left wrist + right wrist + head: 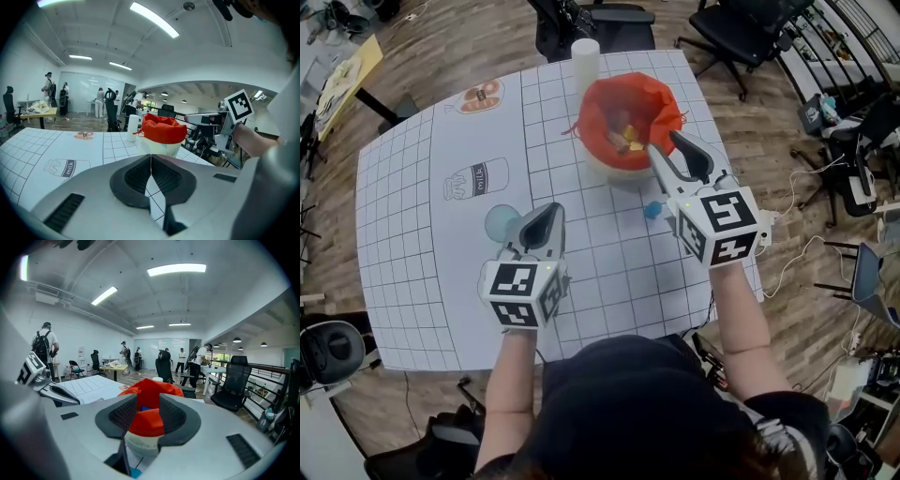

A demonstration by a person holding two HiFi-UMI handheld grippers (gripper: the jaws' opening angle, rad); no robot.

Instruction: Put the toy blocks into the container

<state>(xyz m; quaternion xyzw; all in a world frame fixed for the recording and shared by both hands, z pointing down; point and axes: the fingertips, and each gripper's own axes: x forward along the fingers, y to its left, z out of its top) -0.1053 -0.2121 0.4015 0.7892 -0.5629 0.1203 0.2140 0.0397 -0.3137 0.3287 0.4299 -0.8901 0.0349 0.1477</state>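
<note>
A white container lined with a red bag stands at the far middle of the gridded table; yellow and orange toy blocks lie inside it. One small blue block rests on the mat just in front of the container. My right gripper hovers at the container's near rim, open, with nothing between its jaws; through them the right gripper view shows the red bag and the blue block low down. My left gripper is shut and empty over the mat, to the left of the container.
A white cylinder stands behind the container at the far edge. Flat prints of a milk carton, a doughnut and a blue disc mark the mat. Office chairs and cables surround the table.
</note>
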